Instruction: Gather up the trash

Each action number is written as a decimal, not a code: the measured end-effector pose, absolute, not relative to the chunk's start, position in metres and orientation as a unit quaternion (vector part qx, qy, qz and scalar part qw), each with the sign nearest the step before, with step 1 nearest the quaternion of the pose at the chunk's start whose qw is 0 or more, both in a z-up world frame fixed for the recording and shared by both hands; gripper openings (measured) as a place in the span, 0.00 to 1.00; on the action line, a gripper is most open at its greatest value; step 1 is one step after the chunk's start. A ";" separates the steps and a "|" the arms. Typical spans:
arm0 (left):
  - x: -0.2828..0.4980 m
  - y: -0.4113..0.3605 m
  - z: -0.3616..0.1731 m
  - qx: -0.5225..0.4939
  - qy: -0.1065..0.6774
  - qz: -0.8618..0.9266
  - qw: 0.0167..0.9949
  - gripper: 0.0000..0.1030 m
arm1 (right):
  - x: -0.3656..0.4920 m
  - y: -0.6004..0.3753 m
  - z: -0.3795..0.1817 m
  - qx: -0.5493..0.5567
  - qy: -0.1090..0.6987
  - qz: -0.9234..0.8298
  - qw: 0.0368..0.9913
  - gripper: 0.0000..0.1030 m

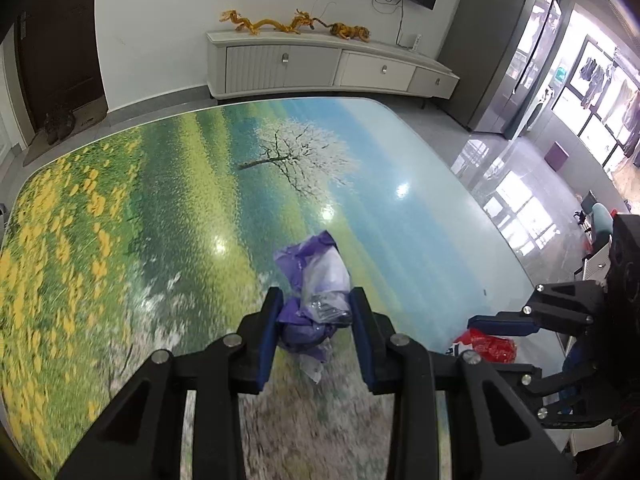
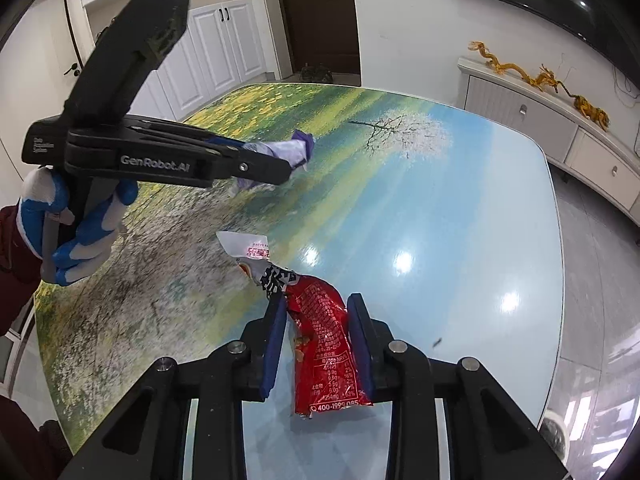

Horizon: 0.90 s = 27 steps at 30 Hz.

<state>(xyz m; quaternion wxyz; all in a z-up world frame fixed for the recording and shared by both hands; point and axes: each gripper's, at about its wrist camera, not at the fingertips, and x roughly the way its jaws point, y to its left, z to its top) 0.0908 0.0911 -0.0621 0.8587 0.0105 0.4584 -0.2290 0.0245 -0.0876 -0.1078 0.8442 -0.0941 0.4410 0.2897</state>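
Observation:
A crumpled purple and clear plastic wrapper (image 1: 316,300) lies on the landscape-print table (image 1: 160,208). My left gripper (image 1: 316,304) has its blue pads either side of the wrapper, touching it and closed on it. In the right wrist view the same wrapper (image 2: 288,152) sticks out of the left gripper's tip. A red snack wrapper (image 2: 324,332) with a white torn end lies on the table between the pads of my right gripper (image 2: 318,312); the pads stand a little apart from it, open. The red wrapper (image 1: 490,348) also shows in the left wrist view under the right gripper's fingers (image 1: 504,324).
The glossy table's rounded edges (image 2: 556,240) fall off to a tiled floor (image 1: 520,184). A white TV cabinet (image 1: 320,68) with golden dragon figures stands by the far wall. A small dark scrap (image 2: 437,343) lies on the table right of the right gripper.

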 end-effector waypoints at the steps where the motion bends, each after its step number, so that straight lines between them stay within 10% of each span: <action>1: 0.084 0.092 -0.058 0.009 0.456 -0.227 0.860 0.31 | 0.019 -0.088 -0.107 -0.091 0.440 0.288 0.845 0.28; 8: 0.036 0.114 -0.035 0.002 0.442 -0.202 0.874 0.31 | -0.016 -0.096 -0.087 -0.062 0.419 0.279 0.862 0.27; 10: 0.022 0.117 -0.029 0.002 0.438 -0.198 0.877 0.31 | -0.025 -0.099 -0.080 -0.054 0.409 0.278 0.867 0.04; 21: -0.021 0.109 -0.004 0.003 0.419 -0.195 0.887 0.31 | -0.040 -0.103 -0.070 -0.024 0.396 0.266 0.878 0.07; 27: -0.010 0.111 -0.017 -0.010 0.416 -0.203 0.886 0.31 | -0.019 -0.089 -0.072 -0.017 0.410 0.260 0.874 0.36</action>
